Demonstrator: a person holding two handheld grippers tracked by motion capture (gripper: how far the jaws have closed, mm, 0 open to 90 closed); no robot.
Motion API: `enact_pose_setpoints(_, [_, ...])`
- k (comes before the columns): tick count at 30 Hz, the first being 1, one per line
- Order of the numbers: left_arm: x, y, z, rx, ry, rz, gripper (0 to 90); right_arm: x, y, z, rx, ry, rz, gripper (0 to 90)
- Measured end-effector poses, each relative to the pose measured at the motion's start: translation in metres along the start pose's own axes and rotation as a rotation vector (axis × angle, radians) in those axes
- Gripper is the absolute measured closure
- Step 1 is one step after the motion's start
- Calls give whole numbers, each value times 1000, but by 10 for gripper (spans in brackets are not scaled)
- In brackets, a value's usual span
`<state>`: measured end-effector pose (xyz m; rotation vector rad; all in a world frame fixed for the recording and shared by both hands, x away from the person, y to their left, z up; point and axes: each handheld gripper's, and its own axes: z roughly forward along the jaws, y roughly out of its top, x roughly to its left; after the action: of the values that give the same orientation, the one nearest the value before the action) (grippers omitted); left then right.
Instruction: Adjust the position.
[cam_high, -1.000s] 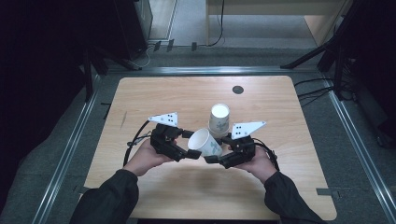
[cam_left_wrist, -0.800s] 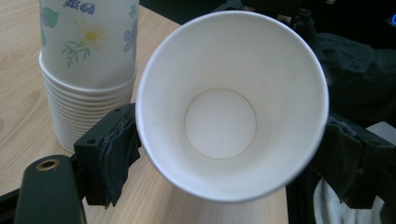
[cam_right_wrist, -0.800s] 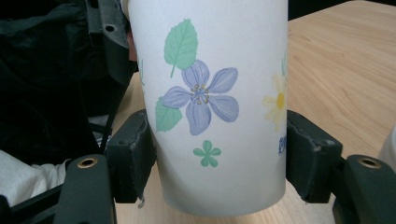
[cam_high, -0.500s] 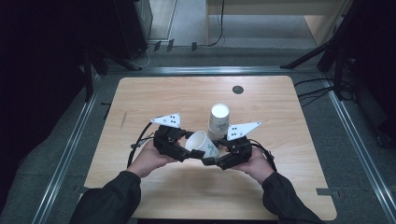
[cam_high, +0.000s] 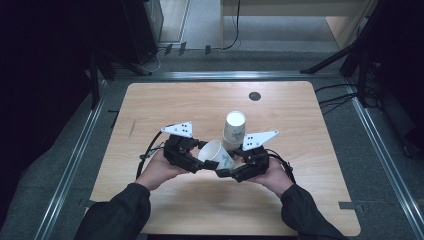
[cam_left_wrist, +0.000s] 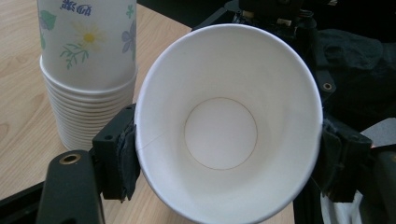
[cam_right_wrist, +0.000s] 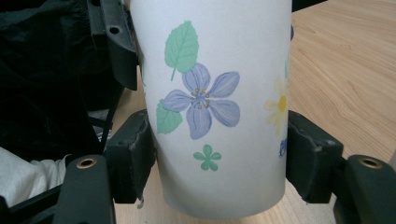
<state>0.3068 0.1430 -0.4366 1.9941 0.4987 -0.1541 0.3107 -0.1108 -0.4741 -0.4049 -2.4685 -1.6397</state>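
A white paper cup (cam_high: 217, 154) with flower prints hangs on its side above the table, between both grippers. My left gripper (cam_high: 204, 161) holds it at the open mouth. In the left gripper view the pads (cam_left_wrist: 122, 156) press on the rim of the cup (cam_left_wrist: 224, 121), and the jaws have just been closing on it. My right gripper (cam_high: 226, 171) holds the cup's lower body. In the right gripper view its pads (cam_right_wrist: 137, 156) still touch both sides of the cup (cam_right_wrist: 219, 93), though the jaws have just been opening slightly.
A stack of upside-down paper cups (cam_high: 234, 127) stands on the wooden table (cam_high: 175, 100) just behind the grippers, and is close by in the left gripper view (cam_left_wrist: 88, 70). A dark round hole (cam_high: 255, 96) lies near the far edge. Metal rails frame the table.
The left gripper's jaws have drawn in onto the cup's rim. Both hands and the cup have stayed in the same spot.
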Motion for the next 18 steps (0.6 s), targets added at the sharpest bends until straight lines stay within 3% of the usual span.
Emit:
enact_pose_setpoints(12, [2, 1, -11, -17, 9, 3, 231, 2, -1, 6, 53, -5, 1, 255])
enact_pose_setpoints(18, [9, 1, -33, -47, 54, -7, 233, 0, 0, 0, 47, -30, 4, 255])
